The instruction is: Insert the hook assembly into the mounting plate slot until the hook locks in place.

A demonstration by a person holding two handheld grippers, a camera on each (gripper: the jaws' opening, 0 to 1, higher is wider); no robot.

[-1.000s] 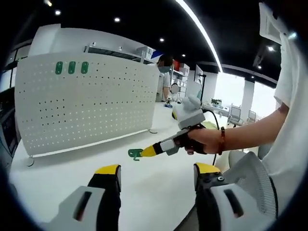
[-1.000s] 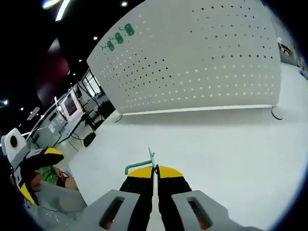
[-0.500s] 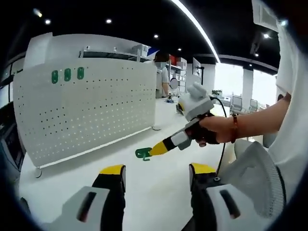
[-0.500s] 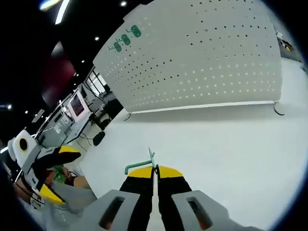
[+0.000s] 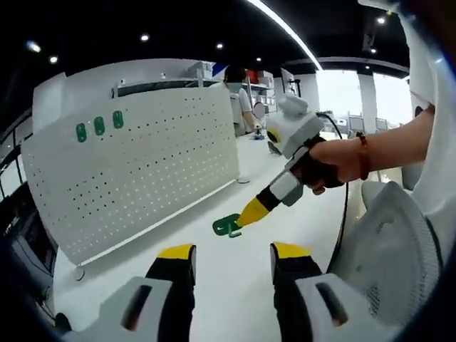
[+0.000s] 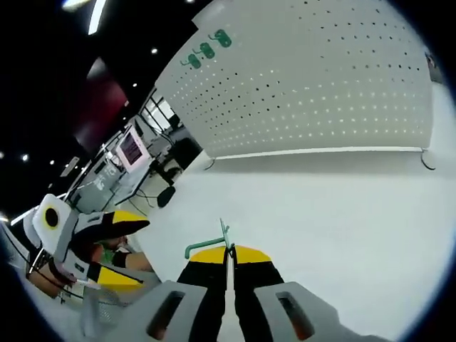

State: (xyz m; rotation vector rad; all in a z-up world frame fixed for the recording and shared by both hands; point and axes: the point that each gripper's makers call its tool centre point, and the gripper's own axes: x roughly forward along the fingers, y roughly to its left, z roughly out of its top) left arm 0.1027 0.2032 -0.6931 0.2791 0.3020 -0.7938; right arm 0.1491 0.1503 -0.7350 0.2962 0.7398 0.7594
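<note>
Jaws first: my right gripper has its yellow tips pressed together on the green hook, pinching its flat plate edge-on so the bent arm pokes out to the left of the tips. In the left gripper view the same hook hangs at the end of that right gripper, above the white table. My left gripper is spread, holding nothing, and rides low beside the hook.

The white pegboard stands well apart from the hook, upright on the table, with three green hooks already seated in a row near its upper corner.

My worry is the thin grip. With so little of the plate between the tips, I judge the hook could twist or slip when it meets the board, and its tabs would then miss the holes. Coming in tilted could also jam it short of locking.
</note>
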